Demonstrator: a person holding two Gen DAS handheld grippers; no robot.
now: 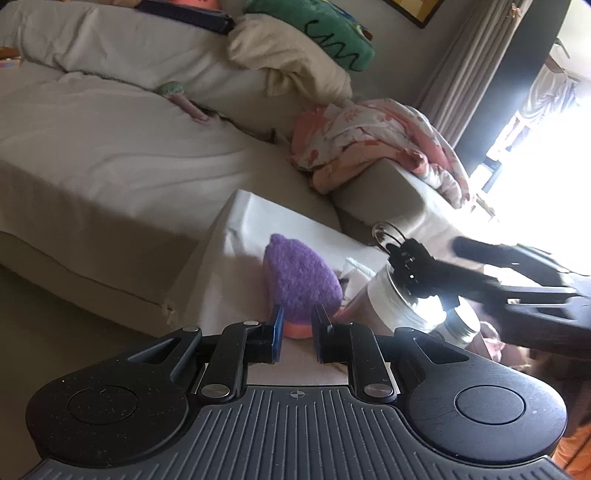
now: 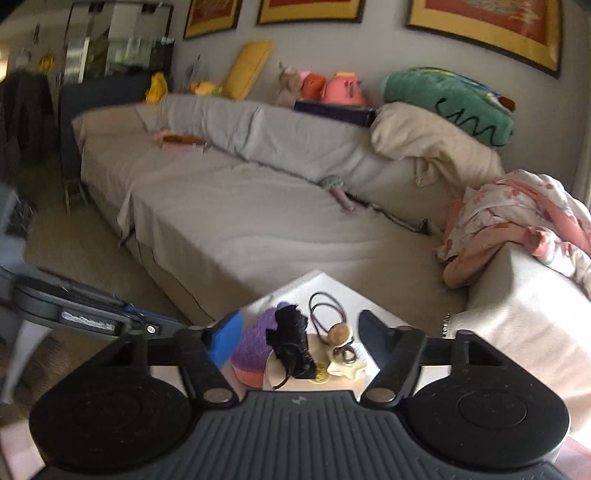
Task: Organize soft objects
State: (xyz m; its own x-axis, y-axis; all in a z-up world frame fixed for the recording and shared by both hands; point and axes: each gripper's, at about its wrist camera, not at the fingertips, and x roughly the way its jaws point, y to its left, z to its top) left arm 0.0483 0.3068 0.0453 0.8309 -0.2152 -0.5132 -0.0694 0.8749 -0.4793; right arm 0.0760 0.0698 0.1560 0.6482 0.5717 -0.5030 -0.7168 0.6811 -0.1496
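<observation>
Black grippers (image 1: 297,326), blue-padded fingers (image 2: 225,341), ribbed bases

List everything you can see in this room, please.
Plush toy: one, purple with orange base, on white table.
Jar: one, white, beside the plush toy.
Sofa: one, grey-covered, behind the table.
Plush cushion: one, green, on sofa back.
Blanket: one, pink floral, over sofa arm.
Framed pictures: three, yellow-edged, on wall.
Left gripper: one, black, shut, near plush toy.
Right gripper: one, black, open, over jar.
</observation>
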